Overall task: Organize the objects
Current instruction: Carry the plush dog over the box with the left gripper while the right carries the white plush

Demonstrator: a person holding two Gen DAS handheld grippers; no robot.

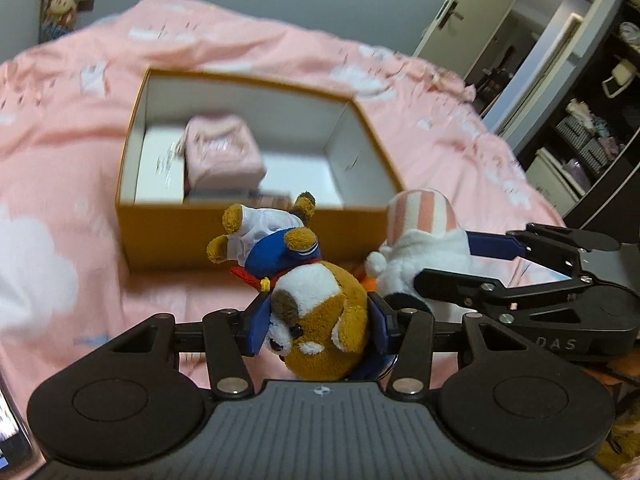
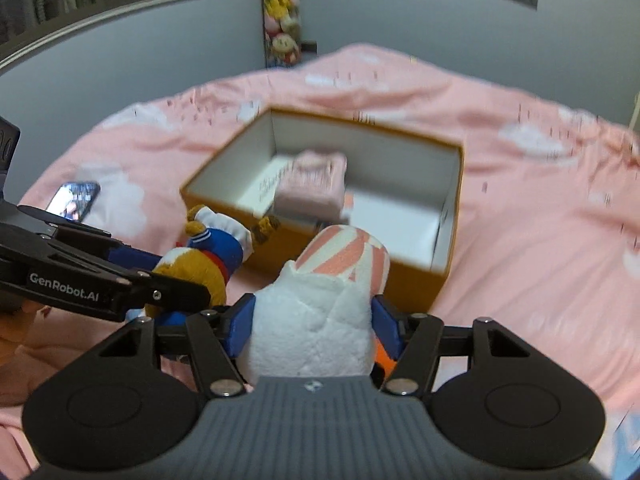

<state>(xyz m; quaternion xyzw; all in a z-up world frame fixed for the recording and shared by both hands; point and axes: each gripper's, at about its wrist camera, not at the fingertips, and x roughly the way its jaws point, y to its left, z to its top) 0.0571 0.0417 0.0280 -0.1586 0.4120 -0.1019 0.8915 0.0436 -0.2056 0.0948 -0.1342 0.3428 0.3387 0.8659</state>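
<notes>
A brown-and-white dog plush in a blue sailor suit (image 1: 320, 300) hangs upside down, and my left gripper (image 1: 320, 326) is shut on its head. Beside it on the right, my right gripper (image 1: 456, 264) is shut on a white plush with pink-and-white stripes (image 1: 420, 236). In the right wrist view the white plush (image 2: 320, 312) fills the space between the right gripper's (image 2: 316, 330) blue pads. The left gripper (image 2: 172, 276) holds the dog plush (image 2: 216, 248) at the left there. Just beyond both toys an open orange box (image 1: 180, 236) with a white inside lies on the bed. It holds a pink packet (image 1: 222, 152) and a white card (image 1: 160, 172).
The pink bedspread with white clouds (image 2: 540, 220) spreads all around the box (image 2: 416, 284). A phone (image 2: 74, 200) lies on it at the left. A strip of hanging plush toys (image 2: 282, 12) is on the back wall. A door (image 1: 452, 12) and dark shelves (image 1: 592, 132) stand right of the bed.
</notes>
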